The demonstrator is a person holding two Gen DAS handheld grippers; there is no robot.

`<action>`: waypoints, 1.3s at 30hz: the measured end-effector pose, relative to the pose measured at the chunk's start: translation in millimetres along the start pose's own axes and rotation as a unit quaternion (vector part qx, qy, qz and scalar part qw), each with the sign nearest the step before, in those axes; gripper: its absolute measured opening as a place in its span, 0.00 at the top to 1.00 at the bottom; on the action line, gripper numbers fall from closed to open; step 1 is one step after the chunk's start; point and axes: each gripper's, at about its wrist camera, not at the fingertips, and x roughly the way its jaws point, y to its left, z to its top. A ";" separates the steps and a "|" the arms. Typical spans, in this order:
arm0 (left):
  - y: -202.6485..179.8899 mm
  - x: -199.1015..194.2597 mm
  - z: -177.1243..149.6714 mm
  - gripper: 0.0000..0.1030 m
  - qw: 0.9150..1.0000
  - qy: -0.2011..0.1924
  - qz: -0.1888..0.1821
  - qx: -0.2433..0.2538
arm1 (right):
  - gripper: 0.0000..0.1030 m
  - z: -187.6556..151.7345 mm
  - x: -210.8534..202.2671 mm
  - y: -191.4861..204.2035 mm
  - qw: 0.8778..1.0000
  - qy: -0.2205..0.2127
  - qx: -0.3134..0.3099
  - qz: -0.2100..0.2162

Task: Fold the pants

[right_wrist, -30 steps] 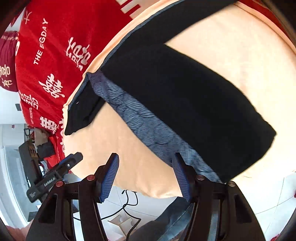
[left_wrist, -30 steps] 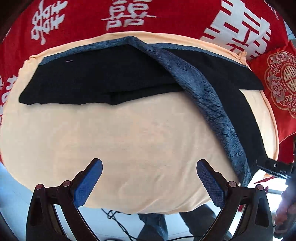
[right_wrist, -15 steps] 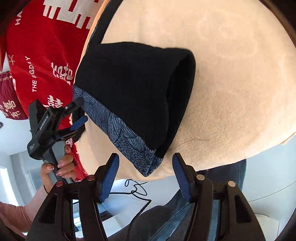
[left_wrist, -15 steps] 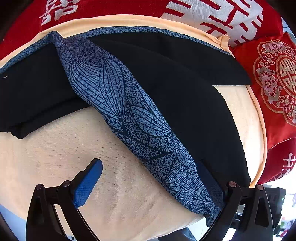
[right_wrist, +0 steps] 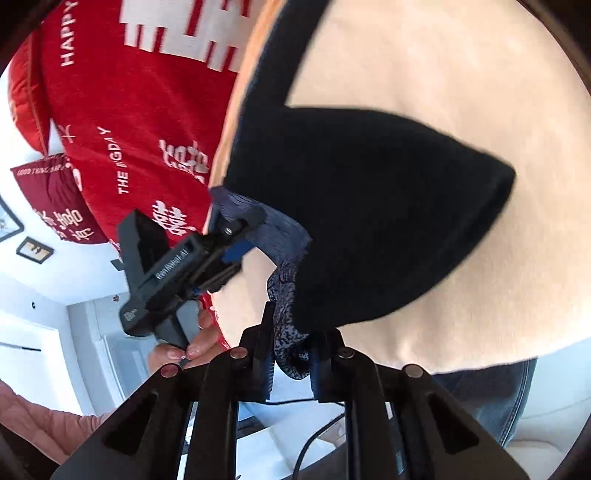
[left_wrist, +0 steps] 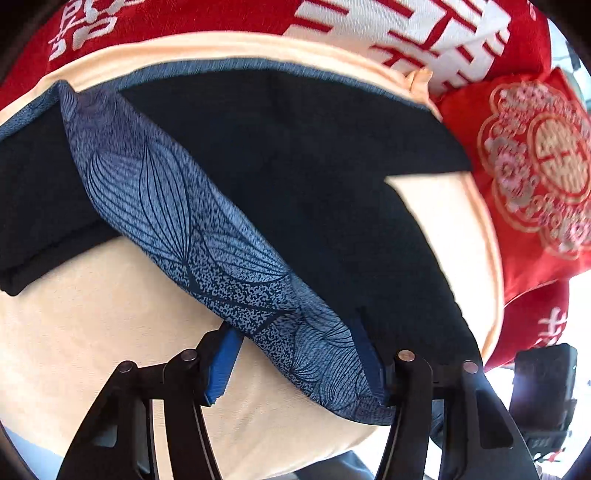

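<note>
Black pants [left_wrist: 280, 162] with a blue leaf-patterned waistband [left_wrist: 192, 229] lie on a peach cloth [left_wrist: 92, 314]. In the left wrist view my left gripper [left_wrist: 295, 358] has its jaws around the near end of the waistband, partly closed on it. In the right wrist view the pants [right_wrist: 369, 206] show as a black folded leg, and my right gripper [right_wrist: 291, 354] is shut on the patterned waistband corner [right_wrist: 284, 295]. The left gripper [right_wrist: 221, 251] also shows there, clamped on the waistband's other end.
A red cover with white characters [left_wrist: 184, 18] lies beyond the peach cloth. A red embroidered cushion [left_wrist: 535, 166] sits at the right. The peach cloth's near edge [left_wrist: 295, 454] hangs over a drop. The person's hand [right_wrist: 184, 343] and jeans [right_wrist: 491, 398] are below.
Both grippers have closed in on the patterned waistband, from open to gripping it. The waistband end now sits between each pair of jaws.
</note>
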 end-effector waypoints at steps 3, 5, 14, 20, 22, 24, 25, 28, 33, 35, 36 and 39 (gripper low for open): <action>-16.6 -21.8 24.9 0.41 0.999 -0.037 0.001 0.009 | 0.84 57.4 -23.7 39.4 0.998 -0.033 -0.047 0.005; -24.4 -34.0 42.7 0.41 0.998 -0.061 0.013 0.014 | 0.84 106.2 -36.0 62.3 0.996 -0.053 -0.076 0.002; 3.1 -56.7 88.0 0.11 0.983 -0.125 0.138 -0.005 | 0.69 256.6 -3.9 90.7 0.968 -0.071 -0.165 -0.177; 64.8 -25.5 88.2 0.11 0.968 -0.085 0.227 -0.055 | 0.09 263.9 4.3 96.9 0.935 -0.077 -0.217 -0.271; 80.0 -17.0 88.5 0.11 0.964 -0.075 0.245 -0.070 | 0.09 245.2 0.2 84.3 0.945 -0.069 -0.193 -0.256; 92.9 -11.1 88.0 0.11 0.961 -0.068 0.253 -0.085 | 0.12 227.0 4.3 58.3 0.943 -0.055 -0.159 -0.288; 97.2 -8.5 87.8 0.11 0.960 -0.065 0.256 -0.089 | 0.18 221.4 8.2 45.0 0.940 -0.049 -0.147 -0.305; 103.5 -5.9 87.8 0.11 0.962 -0.072 0.247 -0.093 | 0.40 223.3 18.8 3.0 0.938 -0.048 -0.088 -0.332; 104.2 -3.5 92.1 0.05 0.961 -0.068 0.256 -0.084 | 0.80 234.5 13.5 0.8 0.930 -0.083 -0.094 -0.345; 106.6 -6.6 94.7 0.05 0.962 -0.055 0.254 -0.084 | 0.75 230.6 11.0 -5.8 0.923 -0.064 -0.083 -0.370; 105.4 -8.1 97.1 0.05 0.962 -0.050 0.257 -0.082 | 0.61 228.8 6.5 -7.2 0.919 -0.062 -0.073 -0.384; 94.9 -23.3 112.5 0.05 0.964 -0.062 0.250 -0.070 | 0.59 219.5 -6.9 15.8 0.926 -0.078 -0.091 -0.357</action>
